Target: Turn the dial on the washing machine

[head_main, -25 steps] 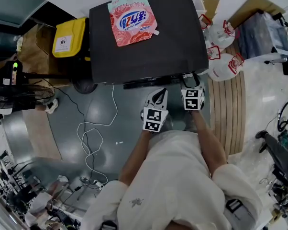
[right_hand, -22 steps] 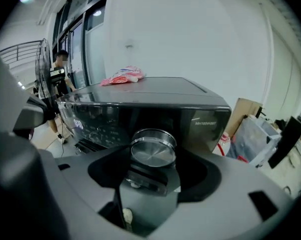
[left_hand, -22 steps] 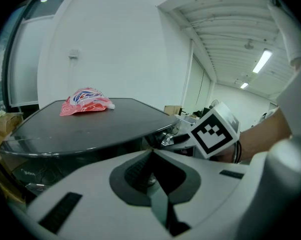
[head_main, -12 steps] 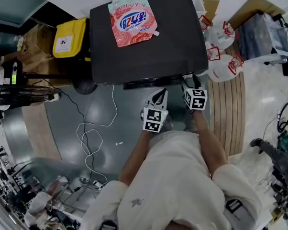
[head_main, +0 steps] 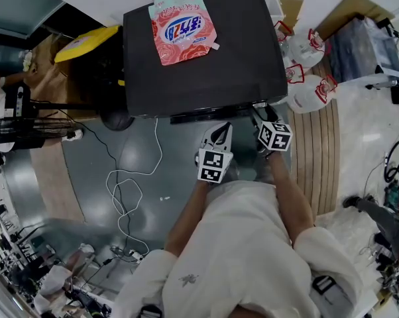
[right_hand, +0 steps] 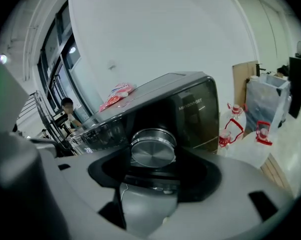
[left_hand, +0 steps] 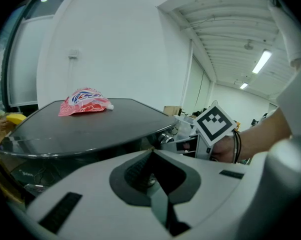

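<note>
One washing machine, black top, with one pink pouch lying flat on it. One silver dial on its front – plain in the right gripper view, unseen from the head view. Two grippers: right gripper clamped on the dial; left gripper closed, empty, just beside.

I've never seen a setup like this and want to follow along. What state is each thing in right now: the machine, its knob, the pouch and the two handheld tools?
Washing machine: closed, as far as shows.
Detergent pouch: lying flat on the machine's top.
Right gripper: jaws shut on the dial.
Dial: clamped, at the machine's front edge.
Left gripper: jaws together, empty, short of the machine.
</note>
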`<action>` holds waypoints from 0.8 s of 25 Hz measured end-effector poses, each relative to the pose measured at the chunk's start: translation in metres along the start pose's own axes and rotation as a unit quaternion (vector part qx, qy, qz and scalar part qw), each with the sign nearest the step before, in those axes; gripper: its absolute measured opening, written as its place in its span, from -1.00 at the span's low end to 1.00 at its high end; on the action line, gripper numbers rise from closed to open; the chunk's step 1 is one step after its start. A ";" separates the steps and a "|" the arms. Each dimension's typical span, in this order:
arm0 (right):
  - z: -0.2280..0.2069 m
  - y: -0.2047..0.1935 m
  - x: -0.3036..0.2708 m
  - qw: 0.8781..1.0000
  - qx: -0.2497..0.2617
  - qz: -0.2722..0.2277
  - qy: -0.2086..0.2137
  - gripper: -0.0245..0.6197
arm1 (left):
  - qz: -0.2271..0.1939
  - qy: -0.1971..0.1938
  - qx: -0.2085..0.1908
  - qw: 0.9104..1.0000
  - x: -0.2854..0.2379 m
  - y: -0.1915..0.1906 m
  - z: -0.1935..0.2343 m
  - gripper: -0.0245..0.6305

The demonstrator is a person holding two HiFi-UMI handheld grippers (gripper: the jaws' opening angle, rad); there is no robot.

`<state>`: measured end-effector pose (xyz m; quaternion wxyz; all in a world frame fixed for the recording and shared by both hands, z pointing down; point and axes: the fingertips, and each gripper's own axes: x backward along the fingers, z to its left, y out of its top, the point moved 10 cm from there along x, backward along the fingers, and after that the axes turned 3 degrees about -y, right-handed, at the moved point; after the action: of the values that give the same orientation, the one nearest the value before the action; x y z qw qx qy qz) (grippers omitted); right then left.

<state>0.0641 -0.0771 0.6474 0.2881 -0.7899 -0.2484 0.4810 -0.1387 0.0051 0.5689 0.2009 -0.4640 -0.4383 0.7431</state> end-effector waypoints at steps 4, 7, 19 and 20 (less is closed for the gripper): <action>-0.002 -0.001 0.000 1.000 -0.028 -0.003 0.011 -0.03 | 0.000 0.000 -0.001 1.000 0.000 0.000 0.000 -0.89; -0.004 -0.002 0.000 0.998 -0.055 -0.006 0.021 -0.04 | -0.001 0.000 -0.001 1.000 -0.001 0.001 -0.001 -0.89; -0.010 -0.006 0.000 0.989 -0.135 -0.015 0.053 -0.04 | -0.001 -0.001 0.000 1.000 0.000 0.000 -0.002 -0.89; -0.011 -0.007 -0.001 0.988 -0.142 -0.015 0.057 -0.04 | -0.001 -0.001 0.000 1.000 -0.001 0.000 -0.002 -0.89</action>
<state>0.0725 -0.0755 0.6566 0.1939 -0.8450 -0.3095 0.3906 -0.1365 0.0060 0.5691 0.2013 -0.4632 -0.4387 0.7433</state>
